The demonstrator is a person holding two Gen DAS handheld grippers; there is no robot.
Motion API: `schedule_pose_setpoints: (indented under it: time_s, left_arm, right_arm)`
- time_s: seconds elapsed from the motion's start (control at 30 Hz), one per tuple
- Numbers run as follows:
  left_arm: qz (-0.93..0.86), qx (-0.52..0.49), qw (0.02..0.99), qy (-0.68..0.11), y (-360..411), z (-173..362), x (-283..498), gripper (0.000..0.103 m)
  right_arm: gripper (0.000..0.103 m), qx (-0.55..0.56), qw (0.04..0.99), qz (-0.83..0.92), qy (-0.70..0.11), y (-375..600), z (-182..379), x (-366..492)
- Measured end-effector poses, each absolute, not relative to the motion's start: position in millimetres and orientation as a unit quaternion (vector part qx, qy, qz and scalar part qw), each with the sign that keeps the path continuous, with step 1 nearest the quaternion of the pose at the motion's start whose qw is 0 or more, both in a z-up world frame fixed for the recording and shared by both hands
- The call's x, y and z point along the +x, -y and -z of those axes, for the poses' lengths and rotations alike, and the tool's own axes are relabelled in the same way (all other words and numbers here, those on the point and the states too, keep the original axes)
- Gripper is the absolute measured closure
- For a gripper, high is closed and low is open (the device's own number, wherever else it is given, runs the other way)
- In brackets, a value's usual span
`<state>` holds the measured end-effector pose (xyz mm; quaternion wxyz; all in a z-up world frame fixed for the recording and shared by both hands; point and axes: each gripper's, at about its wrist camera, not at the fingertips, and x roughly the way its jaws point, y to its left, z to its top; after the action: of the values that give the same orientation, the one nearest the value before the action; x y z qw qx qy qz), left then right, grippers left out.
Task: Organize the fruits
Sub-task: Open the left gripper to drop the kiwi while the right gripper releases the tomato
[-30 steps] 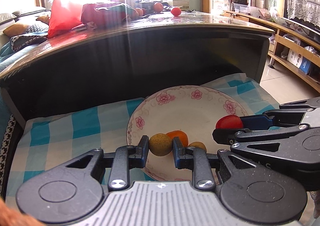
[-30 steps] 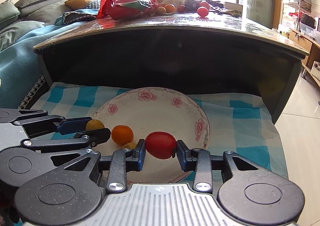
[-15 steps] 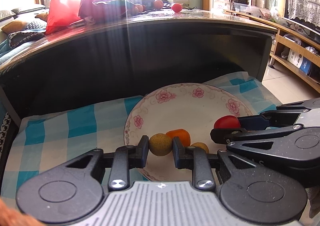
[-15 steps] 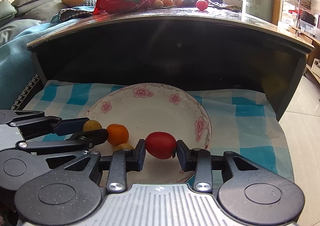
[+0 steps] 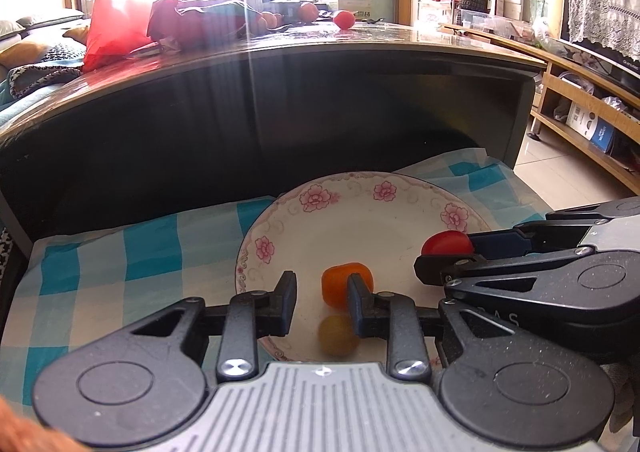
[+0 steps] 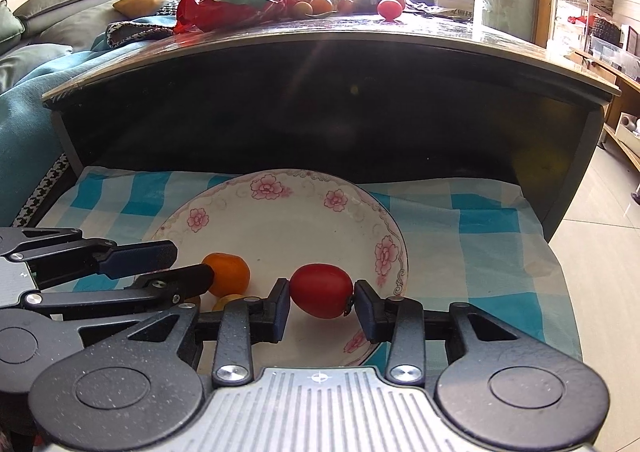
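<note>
Nearest the left camera, the left gripper (image 5: 322, 302) stands with its jaws parted and nothing between the pads; they have just been opening, and the small yellow-green fruit (image 5: 337, 334) they clamped a second ago now lies on the plate (image 5: 344, 228) below them, blurred as if only just dropped. Just behind it sits the small orange (image 5: 341, 286), in the same spot as before, and a second yellowish fruit seen earlier beside it is now hidden behind the finger. On the right, the right gripper (image 6: 322, 302) has the red tomato (image 6: 321, 290) between its pads; the left pad touches it, while a thin gap seems to show at the right pad, so I judge the grip is loosening over the plate, as its jaws have just been opening a little. The plate rests on a blue checked cloth (image 6: 472, 228) on the lower shelf. Farther off, on the dark table top (image 6: 440, 32), several oranges (image 6: 322, 4) and another tomato (image 6: 390, 8) lie beside a red bag (image 6: 224, 0), so much of the sorting appears left.
</note>
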<state>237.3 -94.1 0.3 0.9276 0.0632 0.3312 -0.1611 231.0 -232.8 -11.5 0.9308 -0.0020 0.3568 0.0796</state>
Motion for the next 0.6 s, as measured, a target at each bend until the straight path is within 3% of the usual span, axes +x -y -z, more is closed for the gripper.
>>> schedule_pose_setpoints:
  time_s: [0.6]
  left_arm:
    - [0.149, 0.018, 0.937, -0.316, 72.6, -28.9, 238.0, 0.06]
  right_arm:
    - [0.063, 0.013, 0.941, -0.086, -0.328, 233.8, -8.0, 224.3]
